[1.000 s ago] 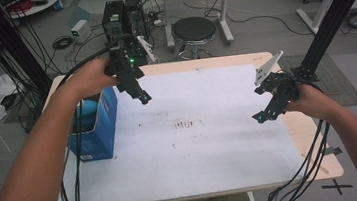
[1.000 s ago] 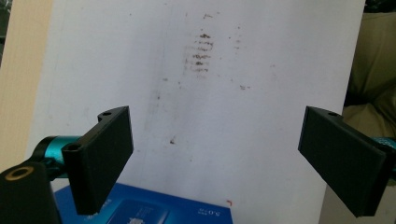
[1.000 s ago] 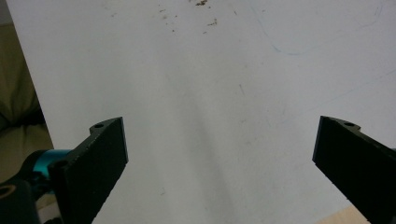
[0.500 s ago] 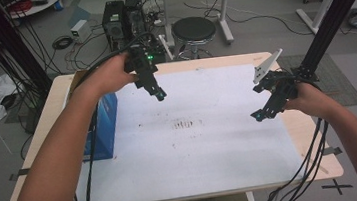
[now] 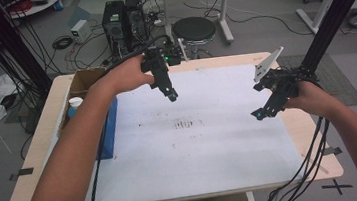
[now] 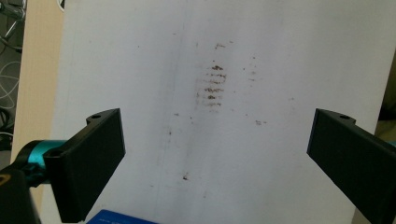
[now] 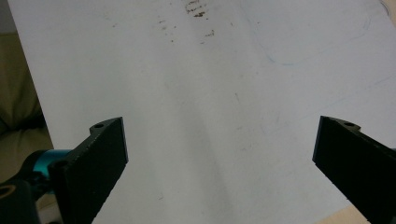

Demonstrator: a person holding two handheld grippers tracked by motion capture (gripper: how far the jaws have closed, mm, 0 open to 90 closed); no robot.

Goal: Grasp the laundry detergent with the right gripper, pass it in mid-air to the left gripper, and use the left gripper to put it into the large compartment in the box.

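Your left gripper [image 5: 172, 95] upper centre of high view, over white sheet [image 5: 212, 152]; jaws just opened wide, nothing between. Your right gripper [image 5: 261, 114] right of centre, jaws spread, empty. Blue box [image 5: 109, 133] at sheet's left edge.

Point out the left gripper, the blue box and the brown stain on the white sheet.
left gripper [image 5: 172, 94], high view, midway between its fingertips.
blue box [image 5: 111, 132], high view, on its blue side wall.
brown stain [image 6: 212, 86], left gripper view, on the middle of the smudged rows.

Blue box [image 5: 112, 132] mostly behind the left forearm; paper cup [image 5: 74, 104] partly hidden.
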